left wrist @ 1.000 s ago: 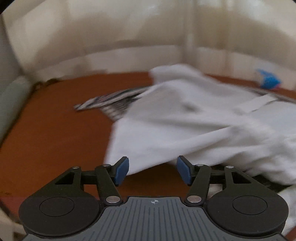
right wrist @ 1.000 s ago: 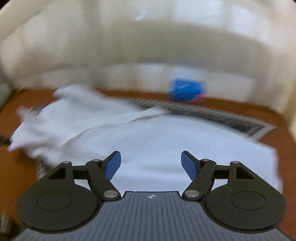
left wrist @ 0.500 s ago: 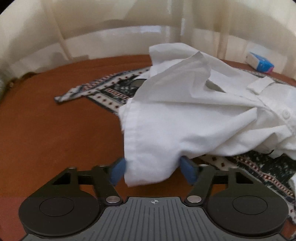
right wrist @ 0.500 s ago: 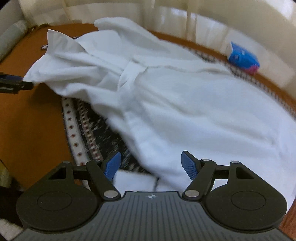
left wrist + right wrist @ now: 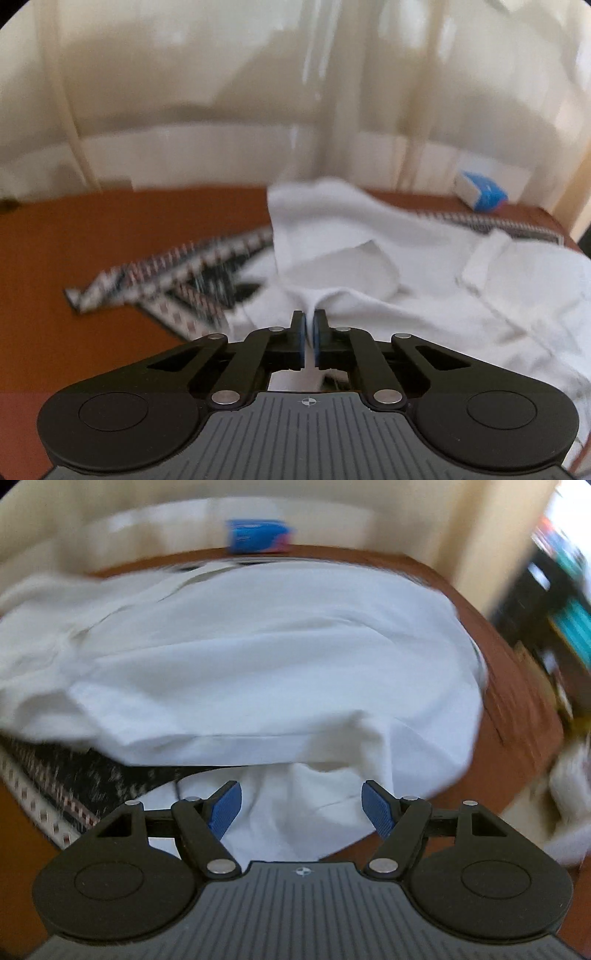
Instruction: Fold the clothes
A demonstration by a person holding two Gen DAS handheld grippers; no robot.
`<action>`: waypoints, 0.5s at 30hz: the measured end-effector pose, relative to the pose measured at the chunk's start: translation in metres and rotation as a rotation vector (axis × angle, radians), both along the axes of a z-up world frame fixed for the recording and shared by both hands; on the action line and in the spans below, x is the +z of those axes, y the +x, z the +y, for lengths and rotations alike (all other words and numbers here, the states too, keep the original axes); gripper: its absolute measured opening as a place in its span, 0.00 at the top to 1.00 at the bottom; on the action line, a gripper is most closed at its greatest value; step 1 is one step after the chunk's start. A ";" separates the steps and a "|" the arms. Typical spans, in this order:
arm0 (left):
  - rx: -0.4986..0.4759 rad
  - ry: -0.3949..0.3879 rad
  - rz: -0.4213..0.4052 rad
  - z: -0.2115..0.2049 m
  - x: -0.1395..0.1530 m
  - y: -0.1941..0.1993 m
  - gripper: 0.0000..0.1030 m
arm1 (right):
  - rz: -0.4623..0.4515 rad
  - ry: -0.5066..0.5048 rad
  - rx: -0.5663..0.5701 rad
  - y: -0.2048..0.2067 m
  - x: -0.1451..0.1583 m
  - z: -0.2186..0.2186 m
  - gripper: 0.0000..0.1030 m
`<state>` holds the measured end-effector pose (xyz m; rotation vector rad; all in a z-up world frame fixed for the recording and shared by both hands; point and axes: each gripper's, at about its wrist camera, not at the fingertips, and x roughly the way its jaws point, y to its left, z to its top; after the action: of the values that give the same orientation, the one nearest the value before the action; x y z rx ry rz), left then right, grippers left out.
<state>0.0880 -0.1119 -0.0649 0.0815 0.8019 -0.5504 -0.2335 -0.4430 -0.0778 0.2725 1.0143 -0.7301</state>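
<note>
A crumpled white shirt (image 5: 406, 280) lies on the brown table (image 5: 92, 240), partly over a dark patterned garment (image 5: 177, 280). My left gripper (image 5: 309, 325) is shut on a fold of the white shirt's edge, and the cloth rises in a pinch between the blue pads. In the right wrist view the white shirt (image 5: 277, 657) spreads wide across the table. My right gripper (image 5: 301, 805) hangs open just above its near hem. White cloth lies below the gap and the pads do not press on it. The patterned garment (image 5: 55, 786) shows at the left under the shirt.
A blue box (image 5: 480, 192) (image 5: 258, 535) stands at the table's far edge by pale curtains. The brown table edge (image 5: 517, 720) curves down the right, with dark shelves (image 5: 554, 590) and pale cloth (image 5: 569, 775) beyond. Bare tabletop lies left of the patterned garment.
My left gripper went from open around the shirt's corner to shut on it and has moved with the cloth. My right gripper swung right and down toward the shirt's near hem, staying open.
</note>
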 end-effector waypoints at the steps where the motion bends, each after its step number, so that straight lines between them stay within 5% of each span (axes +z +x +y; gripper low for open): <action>1: 0.004 0.004 -0.013 -0.002 0.004 0.005 1.00 | -0.011 0.023 -0.052 -0.005 -0.003 -0.005 0.25; 4: 0.025 0.012 -0.035 -0.005 0.010 0.017 1.00 | -0.051 0.056 -0.169 -0.021 -0.007 -0.012 0.25; 11: 0.016 0.049 -0.040 -0.013 0.010 0.021 1.00 | -0.079 0.127 -0.235 -0.054 -0.019 -0.007 0.24; 12: 0.013 0.045 -0.032 -0.010 0.010 0.018 0.83 | -0.085 0.139 -0.242 -0.053 -0.025 -0.011 0.24; 15: 0.013 0.022 0.008 0.002 0.008 0.007 0.61 | -0.120 0.176 -0.261 -0.047 -0.038 -0.024 0.24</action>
<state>0.0955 -0.1095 -0.0565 0.0943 0.8157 -0.5303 -0.2804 -0.4673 -0.1158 0.6033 0.9394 -0.8497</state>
